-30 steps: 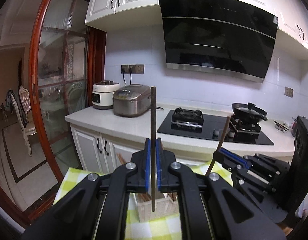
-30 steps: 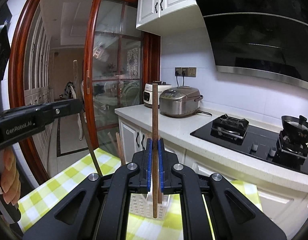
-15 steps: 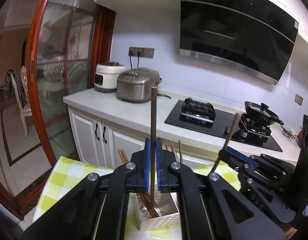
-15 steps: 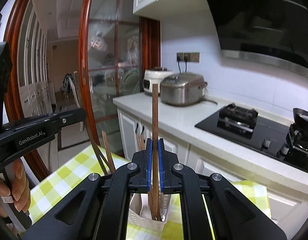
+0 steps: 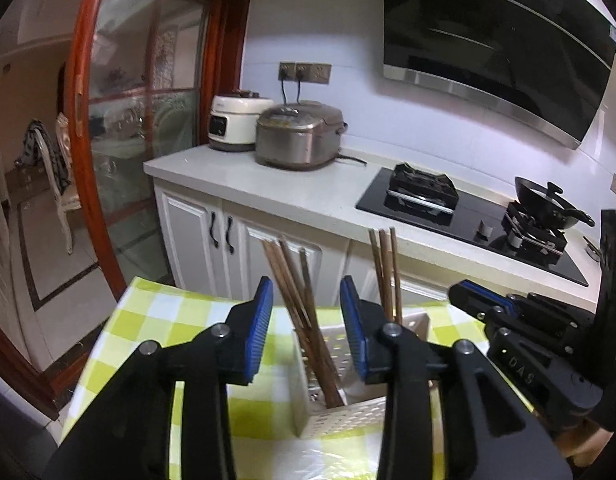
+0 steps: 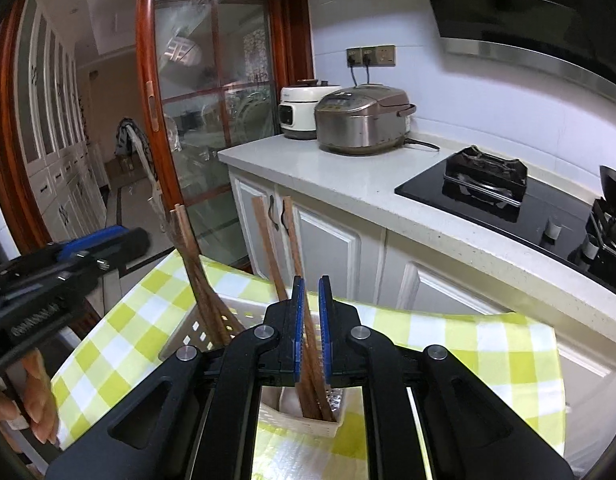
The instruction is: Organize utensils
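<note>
A white perforated utensil holder stands on the green-checked tablecloth; it also shows in the right wrist view. Several brown chopsticks lean in it, in two bunches. My left gripper is open and empty just above the holder, with the left bunch between its jaws. My right gripper is slightly open, its jaws either side of a chopstick that stands in the holder's right compartment. The right gripper also shows in the left wrist view.
Behind the table runs a white counter with two rice cookers, a black hob and a wok. A red-framed glass door stands at the left. My hand shows at the lower left.
Both grippers lowered over the holder and opened. Each let go of its chopstick, which now stands in the holder.
</note>
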### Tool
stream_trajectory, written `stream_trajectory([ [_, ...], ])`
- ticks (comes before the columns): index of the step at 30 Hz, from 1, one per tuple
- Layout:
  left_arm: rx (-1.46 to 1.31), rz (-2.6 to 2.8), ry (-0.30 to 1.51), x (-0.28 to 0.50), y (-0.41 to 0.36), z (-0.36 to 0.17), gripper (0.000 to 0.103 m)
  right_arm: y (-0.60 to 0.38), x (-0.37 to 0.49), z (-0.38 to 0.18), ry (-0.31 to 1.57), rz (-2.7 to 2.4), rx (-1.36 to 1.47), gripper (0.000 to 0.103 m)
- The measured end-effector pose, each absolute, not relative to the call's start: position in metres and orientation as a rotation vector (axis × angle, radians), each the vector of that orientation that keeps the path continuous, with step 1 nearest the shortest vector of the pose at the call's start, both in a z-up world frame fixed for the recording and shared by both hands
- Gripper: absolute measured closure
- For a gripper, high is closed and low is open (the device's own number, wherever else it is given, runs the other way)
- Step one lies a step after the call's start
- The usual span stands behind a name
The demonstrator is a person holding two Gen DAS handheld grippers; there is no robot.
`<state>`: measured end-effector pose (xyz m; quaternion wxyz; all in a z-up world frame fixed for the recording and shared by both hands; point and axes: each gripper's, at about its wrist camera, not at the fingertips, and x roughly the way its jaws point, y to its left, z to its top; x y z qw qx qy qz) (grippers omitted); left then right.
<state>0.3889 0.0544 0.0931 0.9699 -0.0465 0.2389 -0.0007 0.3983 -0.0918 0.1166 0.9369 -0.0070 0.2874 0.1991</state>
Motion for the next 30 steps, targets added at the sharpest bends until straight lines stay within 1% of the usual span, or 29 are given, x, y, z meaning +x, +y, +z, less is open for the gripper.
stream_trajectory([
  [1, -0.091, 0.009, 0.469, 0.385, 0.056, 0.096, 0.059, -0.095, 0.396, 0.118, 0.584, 0.403, -0.005, 0.093],
  [2, -0.086, 0.023, 0.452, 0.379, 0.058, 0.099, 0.055, -0.099, 0.394, 0.120, 0.580, 0.399, 0.003, 0.092],
  [4, -0.066, 0.059, 0.404, 0.363, 0.059, 0.105, 0.040, -0.107, 0.388, 0.125, 0.565, 0.394, 0.017, 0.090],
  [13, -0.023, 0.152, 0.252, 0.285, 0.057, 0.115, 0.018, -0.128, 0.333, 0.140, 0.496, 0.396, 0.042, 0.089],
  [15, -0.016, 0.161, 0.228, 0.272, 0.054, 0.115, 0.016, -0.128, 0.321, 0.142, 0.480, 0.399, 0.039, 0.087],
  [16, -0.010, 0.165, 0.223, 0.267, 0.053, 0.115, 0.014, -0.128, 0.313, 0.143, 0.466, 0.399, 0.031, 0.078],
  [17, -0.003, 0.170, 0.218, 0.262, 0.051, 0.115, 0.013, -0.127, 0.307, 0.144, 0.455, 0.396, 0.024, 0.071],
  [18, 0.001, 0.172, 0.216, 0.256, 0.049, 0.114, 0.012, -0.128, 0.301, 0.145, 0.442, 0.394, 0.018, 0.056],
  [19, 0.002, 0.171, 0.214, 0.253, 0.048, 0.115, 0.012, -0.127, 0.291, 0.148, 0.418, 0.393, 0.007, 0.049],
  [21, 0.003, 0.169, 0.206, 0.242, 0.047, 0.115, 0.010, -0.128, 0.280, 0.152, 0.399, 0.389, -0.004, 0.049],
  [23, 0.004, 0.173, 0.193, 0.233, 0.046, 0.116, 0.007, -0.130, 0.266, 0.156, 0.375, 0.387, 0.000, 0.044],
  [24, 0.007, 0.177, 0.184, 0.227, 0.046, 0.117, 0.006, -0.132, 0.259, 0.158, 0.361, 0.385, 0.002, 0.039],
  [25, 0.011, 0.181, 0.174, 0.222, 0.045, 0.118, 0.005, -0.133, 0.254, 0.159, 0.352, 0.384, 0.003, 0.037],
  [26, 0.015, 0.182, 0.169, 0.218, 0.044, 0.119, 0.005, -0.134, 0.248, 0.161, 0.342, 0.383, 0.003, 0.036],
  [30, 0.033, 0.187, 0.144, 0.200, 0.040, 0.121, 0.005, -0.137, 0.225, 0.159, 0.313, 0.382, 0.007, 0.027],
])
